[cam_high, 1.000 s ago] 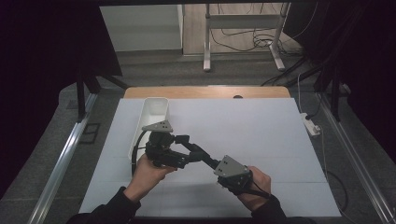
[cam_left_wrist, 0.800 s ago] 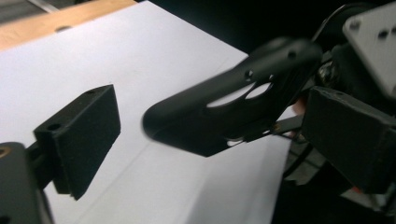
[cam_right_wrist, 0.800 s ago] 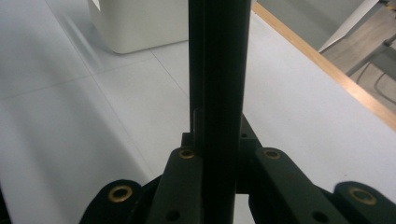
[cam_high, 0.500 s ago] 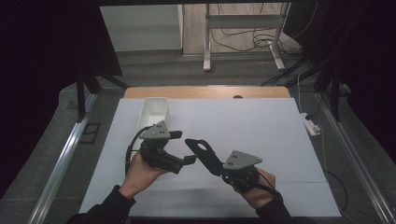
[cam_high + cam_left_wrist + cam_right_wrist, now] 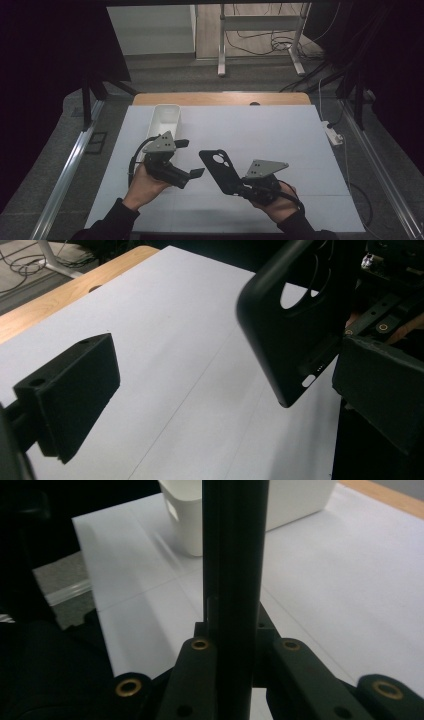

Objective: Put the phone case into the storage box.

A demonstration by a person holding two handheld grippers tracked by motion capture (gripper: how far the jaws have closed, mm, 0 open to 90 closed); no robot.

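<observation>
A black phone case (image 5: 220, 171) with a round camera cut-out hangs tilted over the white table (image 5: 260, 130). My right gripper (image 5: 243, 189) is shut on its lower end, and in the right gripper view the case (image 5: 232, 555) stands edge-on, clamped at my right gripper (image 5: 232, 647). My left gripper (image 5: 190, 158) sits just left of the case. Its jaws have just been opening and now stand wide, with nothing between them. From my left gripper (image 5: 220, 390) the case (image 5: 295, 335) shows ahead to the right, clear of both pads (image 5: 75, 395).
A white oblong bin (image 5: 165, 117) stands at the back left of the table, seen again as the bin (image 5: 300, 500) behind the case. A wooden edge (image 5: 220, 98) runs along the back. A power strip (image 5: 332, 134) lies off the right edge.
The left gripper's jaws have opened off the phone case and drawn a little left of it. The right gripper keeps the case, now tilted higher and clear of the left jaws.
</observation>
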